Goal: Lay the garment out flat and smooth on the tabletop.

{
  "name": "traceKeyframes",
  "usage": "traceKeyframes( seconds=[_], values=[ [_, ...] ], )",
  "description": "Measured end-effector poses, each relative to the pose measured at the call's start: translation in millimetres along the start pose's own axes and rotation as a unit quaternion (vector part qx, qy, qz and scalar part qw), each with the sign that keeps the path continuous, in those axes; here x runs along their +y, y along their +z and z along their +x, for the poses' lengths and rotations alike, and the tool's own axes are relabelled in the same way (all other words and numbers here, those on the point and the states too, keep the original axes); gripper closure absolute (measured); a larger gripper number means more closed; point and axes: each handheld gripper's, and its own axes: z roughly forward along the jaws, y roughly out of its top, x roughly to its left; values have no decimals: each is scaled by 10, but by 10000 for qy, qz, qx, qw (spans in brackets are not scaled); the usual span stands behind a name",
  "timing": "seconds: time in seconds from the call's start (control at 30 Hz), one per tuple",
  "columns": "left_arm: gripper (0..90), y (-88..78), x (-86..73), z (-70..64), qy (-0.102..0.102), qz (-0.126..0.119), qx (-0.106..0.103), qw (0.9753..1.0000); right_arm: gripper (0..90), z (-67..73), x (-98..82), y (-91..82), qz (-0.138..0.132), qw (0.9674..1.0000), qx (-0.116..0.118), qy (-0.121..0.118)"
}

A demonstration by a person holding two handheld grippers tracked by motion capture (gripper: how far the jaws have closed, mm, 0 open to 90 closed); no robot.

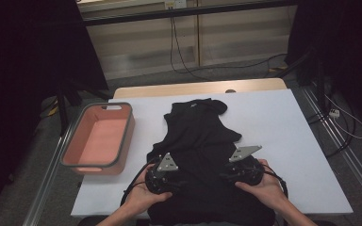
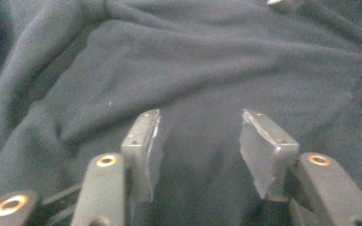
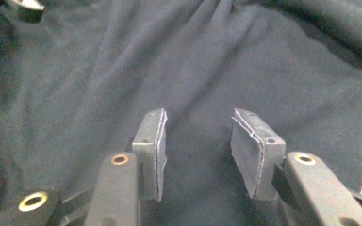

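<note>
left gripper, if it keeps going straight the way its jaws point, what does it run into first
Most likely the black garment. The left gripper has its jaws open with nothing between them, and dark folded cloth lies right ahead. Depth is hard to judge, so how soon it touches is unclear.

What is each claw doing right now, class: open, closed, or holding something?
Left claw: open, jaws apart over the black garment, nothing gripped.
Right claw: open, jaws apart over the same garment, nothing gripped.

A black shirt [image 1: 199, 141] lies spread on the white bench [image 1: 283, 136], rumpled into soft folds. Its near end hangs over the bench's front edge.
</note>
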Motion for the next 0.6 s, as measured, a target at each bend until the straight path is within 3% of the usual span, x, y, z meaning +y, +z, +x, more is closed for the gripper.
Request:
traceKeyframes(
  seconds=[0.07, 0.13, 0.23, 0.3, 0.37, 0.43, 0.6],
  values=[
    [575, 0, -36, -47, 59, -23, -117, 9999, 563, 14, -35, -6, -92, 10000, 31, -21],
    [575, 3, -67, -89, 83, 15, -79, 9999, 582, 36, -54, -1, -17, 9999, -97, -104],
    [579, 68, -103, -124, 242, 82, -68, 9996, 639, 42, -56, 5, -5, 9999, -96, -52],
    [642, 73, -100, -116, -39, 50, -135, 9999, 719, 35, -50, 0, 18, 9999, -103, -46],
    [765, 58, -90, -83, -61, 178, -189, 9996, 764, 28, -54, 0, 2, 9999, -119, -55],
    [892, 65, -92, -77, -116, 153, -296, 9994, 856, 18, -60, -6, -2, 9999, -125, -62],
    [900, 59, -86, -101, -111, 151, -291, 9994, 892, 20, -61, -22, 38, 9999, -113, -62]
  ],
)
